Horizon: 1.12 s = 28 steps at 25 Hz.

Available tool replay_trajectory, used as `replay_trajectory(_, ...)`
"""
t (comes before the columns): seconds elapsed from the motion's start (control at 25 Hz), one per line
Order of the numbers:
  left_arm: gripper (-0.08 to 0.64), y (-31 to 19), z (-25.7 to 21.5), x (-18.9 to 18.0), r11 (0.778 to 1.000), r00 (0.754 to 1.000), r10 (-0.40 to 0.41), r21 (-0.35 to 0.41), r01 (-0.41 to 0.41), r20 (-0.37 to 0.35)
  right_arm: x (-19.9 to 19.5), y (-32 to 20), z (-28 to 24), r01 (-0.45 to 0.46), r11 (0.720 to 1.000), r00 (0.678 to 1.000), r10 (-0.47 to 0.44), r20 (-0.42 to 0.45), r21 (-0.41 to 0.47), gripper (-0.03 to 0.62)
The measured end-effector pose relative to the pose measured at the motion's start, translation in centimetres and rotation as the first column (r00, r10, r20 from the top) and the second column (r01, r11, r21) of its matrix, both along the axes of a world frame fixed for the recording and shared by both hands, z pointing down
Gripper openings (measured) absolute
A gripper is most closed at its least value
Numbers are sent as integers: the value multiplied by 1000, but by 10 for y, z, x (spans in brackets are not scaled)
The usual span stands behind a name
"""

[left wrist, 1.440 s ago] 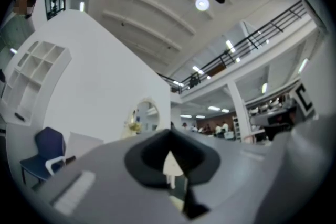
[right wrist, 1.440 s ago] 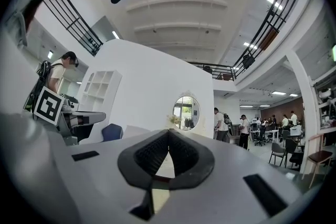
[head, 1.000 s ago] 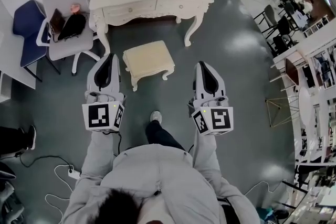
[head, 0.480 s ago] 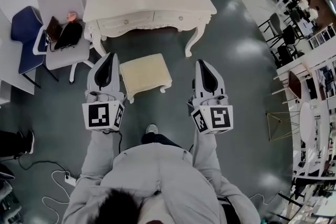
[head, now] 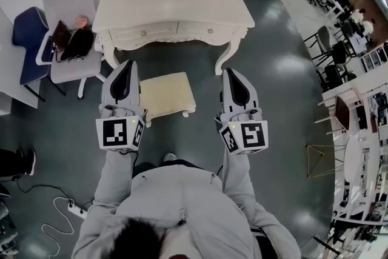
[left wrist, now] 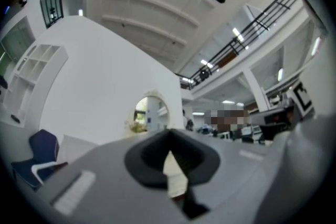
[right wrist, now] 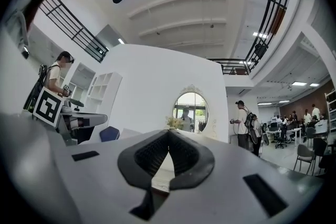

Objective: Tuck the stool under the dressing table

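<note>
Stool: the cream stool (head: 168, 97) stands on the grey floor (head: 273, 106), in front of the gap between the dressing table's front legs. It is not yet under the top.
Stool, relative to me: in the head view it lies between my two grippers, and its left edge is hidden behind my left one. My shoe (head: 170, 157) shows just behind it.
Dressing table: the cream dressing table (head: 176, 6) stands against the white wall, its drawer fronts facing me. Its oval mirror (right wrist: 190, 111) shows in the right gripper view.
Left gripper: my left gripper (head: 126, 67) points towards the table. In its own view (left wrist: 169, 136) the jaws are closed tip to tip with nothing between them.
Right gripper: my right gripper (head: 231, 73) points the same way, to the right of the stool. In its own view (right wrist: 169, 134) its jaws are also together and grip nothing.
Through the pads: only a pale cream surface shows in the hollow beneath each pair of tips.
To my left: a grey chair (head: 73, 9) with a dark bag (head: 77, 43) on its seat stands beside the table, and a blue chair (head: 27, 39) stands beyond it.
Floor near me: a white power strip (head: 76, 210) with its cable lies at the lower left.
To my right: office chairs and desks, well away from the table.
</note>
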<state>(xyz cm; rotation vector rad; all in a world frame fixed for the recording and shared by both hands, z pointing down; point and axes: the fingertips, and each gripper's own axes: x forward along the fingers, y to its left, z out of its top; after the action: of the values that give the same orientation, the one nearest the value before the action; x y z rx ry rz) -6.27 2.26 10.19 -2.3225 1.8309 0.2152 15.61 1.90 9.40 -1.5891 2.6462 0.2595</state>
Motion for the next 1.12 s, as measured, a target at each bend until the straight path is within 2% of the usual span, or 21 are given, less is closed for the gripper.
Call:
replay_trajectory(0.36, 9, -27, 20, 0, 998, 1000, -21, -62, 21, 13, -3, -30, 28, 32, 997, 999, -32, 0, -74, -6)
replay_trajectory(0.64, 9, -52, 48, -2, 991, 1000, -11, -134, 13, 22, -6, -56, 63, 22, 988, 1000, -24, -10, -156, -6)
replay_trajectory(0.92, 9, -74, 87, -7, 975, 999, 4, -224, 3, 32, -15, -77, 112, 6, 964, 999, -16, -37, -265, -6)
replay_trajectory(1.12, 9, -80, 121, -14, 956, 999, 5, -294, 5, 33, -21, -82, 154, 1, 935, 999, -18, -47, -354, -7)
